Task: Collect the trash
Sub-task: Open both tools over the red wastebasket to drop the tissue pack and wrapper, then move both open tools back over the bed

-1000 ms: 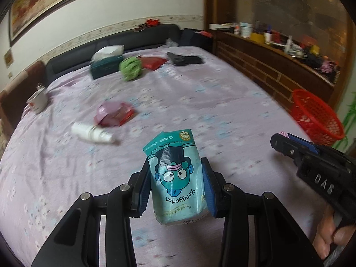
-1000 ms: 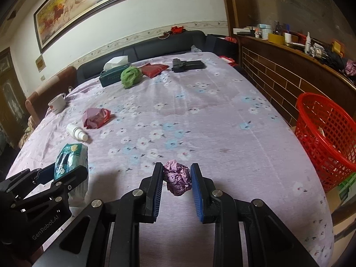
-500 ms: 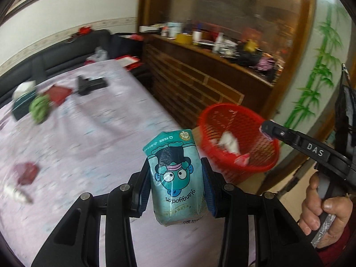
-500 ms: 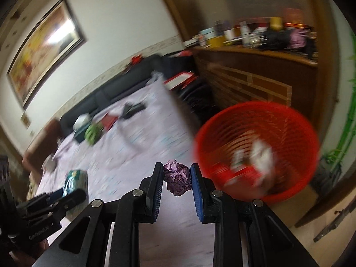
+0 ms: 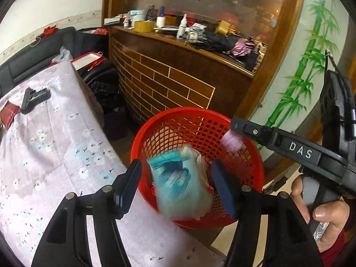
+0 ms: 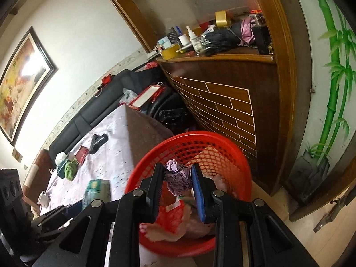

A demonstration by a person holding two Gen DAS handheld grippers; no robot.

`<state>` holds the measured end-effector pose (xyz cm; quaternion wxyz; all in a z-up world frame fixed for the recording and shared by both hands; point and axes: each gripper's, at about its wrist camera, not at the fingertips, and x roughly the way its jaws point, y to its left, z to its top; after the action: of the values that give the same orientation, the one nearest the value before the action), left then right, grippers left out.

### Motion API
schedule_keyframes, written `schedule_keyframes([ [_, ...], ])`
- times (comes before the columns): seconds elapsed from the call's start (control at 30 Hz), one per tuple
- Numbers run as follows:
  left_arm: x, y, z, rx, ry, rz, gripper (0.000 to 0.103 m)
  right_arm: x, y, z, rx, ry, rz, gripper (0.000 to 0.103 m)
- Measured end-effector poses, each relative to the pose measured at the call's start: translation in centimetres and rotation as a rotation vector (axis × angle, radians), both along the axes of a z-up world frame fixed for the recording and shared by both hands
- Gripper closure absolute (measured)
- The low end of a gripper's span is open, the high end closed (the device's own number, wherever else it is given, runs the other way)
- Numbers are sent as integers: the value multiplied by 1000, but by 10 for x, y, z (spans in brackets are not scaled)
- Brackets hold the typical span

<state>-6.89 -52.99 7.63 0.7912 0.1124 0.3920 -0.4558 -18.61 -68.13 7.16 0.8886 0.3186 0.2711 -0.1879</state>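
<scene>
Left tongs (image 5: 175, 184) over the red mesh basket (image 5: 249, 155), which stands on the floor beside the bed (image 5: 55, 146), below a brick-patterned wooden ledge (image 5: 164, 82). Its jaws have just been opening and now stand spread, with clear gaps on both sides of the teal cartoon-printed packet (image 5: 178, 189); the pads do not touch it. Packet is motion-blurred, between the jaws and over the basket mouth. Right tongs (image 6: 177, 183) also over the basket (image 6: 242, 166), closed on a crumpled purple wrapper (image 6: 178, 178); both pads press its sides. In the left wrist view that wrapper (image 5: 232, 142) shows at the tip of the right tongs (image 5: 235, 133), above the far side of the basket, with a hand (image 5: 320, 218) on the handle. Basket already holds red and white scraps (image 6: 175, 218). On the flowered bedspread: a black object (image 5: 33, 99), a red pouch (image 6: 81, 153), a green bundle (image 6: 71, 170), a tissue box (image 6: 61, 161), a white cup (image 6: 43, 198). Ledge crowded with tape roll (image 5: 144, 25), bottles and folded umbrella (image 5: 213, 41).
</scene>
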Motion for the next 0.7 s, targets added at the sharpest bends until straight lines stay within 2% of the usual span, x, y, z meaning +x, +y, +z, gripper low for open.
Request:
schedule_keyframes([
  [0.03,0,4,0,-5,5,-3,40,4,-4,-3,2,7,4,74],
  [0.1,-3,14,2,-5,-17,9,39,10,-11,-9,16,19,9,59],
  [0.13,-5,20,3,-5,-31,19,39,10,-13,-12,28,19,3,58],
  [0.23,-7,41,5,-1,-49,49,37,6,-14,-13,16,20,-7,58],
  [0.37,-7,79,1,7,-24,94,37,-1,-3,-12,20,9,3,57],
  [0.6,-1,157,-6,44,-16,224,37,8,56,-6,9,-9,128,57],
  [0.7,7,199,-6,49,-20,326,37,21,86,-4,-6,-1,187,57],
])
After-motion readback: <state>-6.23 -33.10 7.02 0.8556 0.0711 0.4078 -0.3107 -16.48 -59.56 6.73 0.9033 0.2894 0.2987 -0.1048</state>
